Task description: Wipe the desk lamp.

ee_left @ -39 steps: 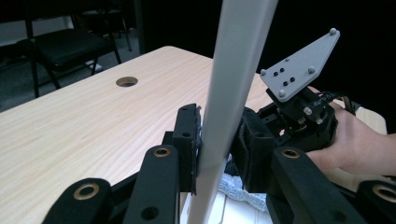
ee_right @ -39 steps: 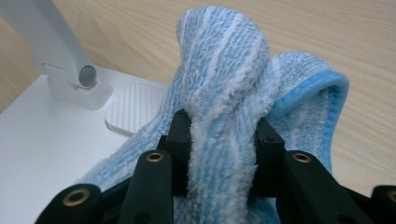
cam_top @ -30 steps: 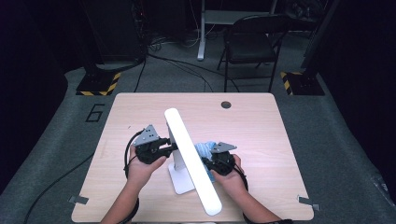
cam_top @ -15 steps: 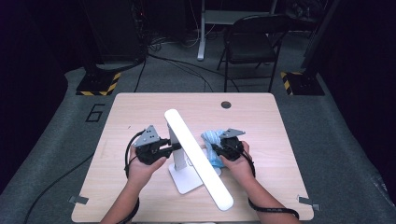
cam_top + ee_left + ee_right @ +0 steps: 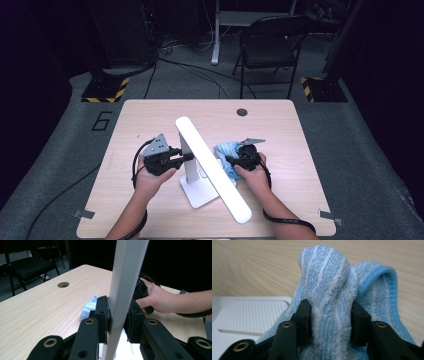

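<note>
The left gripper (image 5: 186, 157) was clamped tight on the lamp (image 5: 212, 168) stem, left of the white bar. Right of the bar, the right gripper (image 5: 229, 161) had just been opening, its pads pressing the blue cloth (image 5: 329, 300) bunched between them on the table (image 5: 280, 130).

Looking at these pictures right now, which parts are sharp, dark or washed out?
High view: the table is evenly lit, the room behind nearly black. Left gripper view: the lamp's post is bright and soft-edged up close. Right gripper view: the blue cloth is fairly sharp, the wood behind blurred.
</note>
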`<state>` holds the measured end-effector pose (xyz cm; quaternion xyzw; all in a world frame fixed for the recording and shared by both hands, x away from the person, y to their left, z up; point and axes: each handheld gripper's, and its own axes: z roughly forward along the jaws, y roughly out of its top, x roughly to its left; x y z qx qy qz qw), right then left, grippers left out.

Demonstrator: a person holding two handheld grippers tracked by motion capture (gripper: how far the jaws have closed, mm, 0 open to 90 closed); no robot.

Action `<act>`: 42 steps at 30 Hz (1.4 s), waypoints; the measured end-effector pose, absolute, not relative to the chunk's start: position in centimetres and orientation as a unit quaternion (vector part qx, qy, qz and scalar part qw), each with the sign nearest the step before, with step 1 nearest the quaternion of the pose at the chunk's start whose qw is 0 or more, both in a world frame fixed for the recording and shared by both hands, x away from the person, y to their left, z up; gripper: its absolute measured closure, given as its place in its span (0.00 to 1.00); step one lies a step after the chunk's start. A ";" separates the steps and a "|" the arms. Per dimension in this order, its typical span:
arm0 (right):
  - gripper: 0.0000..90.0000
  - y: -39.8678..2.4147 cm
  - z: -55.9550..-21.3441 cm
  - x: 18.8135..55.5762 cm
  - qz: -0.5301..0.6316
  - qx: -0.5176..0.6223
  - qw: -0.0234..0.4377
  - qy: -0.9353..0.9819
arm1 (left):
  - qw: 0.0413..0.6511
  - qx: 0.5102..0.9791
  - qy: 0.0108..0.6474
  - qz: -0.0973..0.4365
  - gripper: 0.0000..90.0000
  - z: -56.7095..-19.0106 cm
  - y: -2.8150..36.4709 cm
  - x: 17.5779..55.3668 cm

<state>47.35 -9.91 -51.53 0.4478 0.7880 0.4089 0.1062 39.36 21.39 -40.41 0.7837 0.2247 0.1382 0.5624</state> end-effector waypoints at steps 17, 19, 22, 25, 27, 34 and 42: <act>0.75 -9.6 -51.5 45.9 0.380 0.398 0.139 0.823 | 0.549 0.784 0.234 0.170 0.84 -40.3 20.9 38.8; 0.75 -9.7 -51.4 45.2 0.374 0.397 0.142 0.826 | 0.546 0.786 0.235 0.170 0.84 -40.2 20.9 38.7; 0.76 -9.8 -51.3 44.0 0.368 0.391 0.152 0.830 | 0.548 0.783 0.239 0.171 0.84 -40.2 20.9 38.7; 0.76 -10.2 -51.3 42.9 0.368 0.379 0.148 0.836 | 0.548 0.783 0.241 0.170 0.83 -40.2 21.1 38.8; 0.76 -10.7 -51.2 42.1 0.367 0.378 0.141 0.838 | 0.548 0.783 0.241 0.171 0.83 -40.2 21.1 38.8; 0.76 -12.1 -51.1 39.5 0.359 0.360 0.137 0.850 | 0.556 0.780 0.240 0.156 0.83 -40.4 21.3 38.9; 0.76 -11.5 -51.4 41.2 0.371 0.382 0.124 0.837 | 0.577 0.774 0.230 0.126 0.83 -40.7 21.7 39.5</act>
